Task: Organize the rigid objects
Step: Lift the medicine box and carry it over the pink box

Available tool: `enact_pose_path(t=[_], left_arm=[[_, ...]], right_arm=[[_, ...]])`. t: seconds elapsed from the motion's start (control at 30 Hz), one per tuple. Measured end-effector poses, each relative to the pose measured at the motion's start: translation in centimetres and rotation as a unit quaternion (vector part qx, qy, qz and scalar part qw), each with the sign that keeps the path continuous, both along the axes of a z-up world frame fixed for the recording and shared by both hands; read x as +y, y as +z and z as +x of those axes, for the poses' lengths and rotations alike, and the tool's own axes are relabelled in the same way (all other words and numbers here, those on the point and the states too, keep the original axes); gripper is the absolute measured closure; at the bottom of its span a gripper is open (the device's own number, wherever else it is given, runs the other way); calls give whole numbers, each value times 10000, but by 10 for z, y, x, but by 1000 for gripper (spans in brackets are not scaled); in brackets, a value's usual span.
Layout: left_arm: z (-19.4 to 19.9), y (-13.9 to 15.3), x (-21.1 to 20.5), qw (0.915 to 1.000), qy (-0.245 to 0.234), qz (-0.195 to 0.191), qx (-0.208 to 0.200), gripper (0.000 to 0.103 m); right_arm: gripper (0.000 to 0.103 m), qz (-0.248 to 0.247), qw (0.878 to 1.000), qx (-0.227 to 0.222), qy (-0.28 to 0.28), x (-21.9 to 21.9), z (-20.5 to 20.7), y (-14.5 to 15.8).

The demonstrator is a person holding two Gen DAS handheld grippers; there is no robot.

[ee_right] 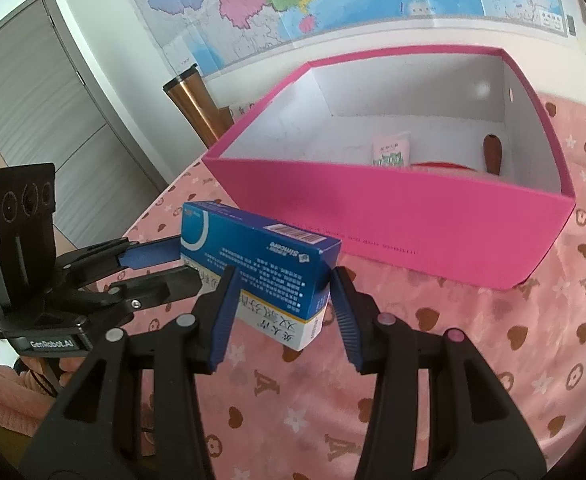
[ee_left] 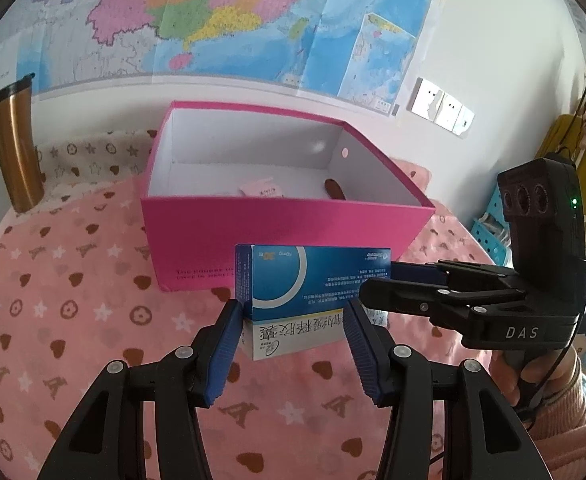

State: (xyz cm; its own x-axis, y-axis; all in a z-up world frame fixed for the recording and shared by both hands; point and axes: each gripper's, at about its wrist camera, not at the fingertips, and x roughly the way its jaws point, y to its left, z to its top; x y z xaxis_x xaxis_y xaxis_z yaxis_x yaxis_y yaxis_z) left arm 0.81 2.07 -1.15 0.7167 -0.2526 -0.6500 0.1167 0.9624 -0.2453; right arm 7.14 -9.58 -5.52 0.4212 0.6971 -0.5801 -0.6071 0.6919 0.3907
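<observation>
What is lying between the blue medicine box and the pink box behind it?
Only a narrow strip of the pink patterned cloth; no object lies between the blue medicine box and the pink box. The right wrist view shows this gap best.

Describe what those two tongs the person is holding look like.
Both are black plastic with ribbed blue pads and pale round rivets. The right tongs read "DAS", with a three-lens block, a green light, a thin black cable and a pink sleeve behind. The left tongs read "GenRobot.AI", with the same block.

Both tongs (ee_left: pixel 293 318) (ee_right: pixel 283 292) agape, converging crosswise.
</observation>
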Motion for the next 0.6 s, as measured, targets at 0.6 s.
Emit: enact_pose_path(t=[0.6], left_arm=[[8,19,3,9996,6,37,-267,51]], right_arm=[[54,50,9996,-284,-29,2,5,16]])
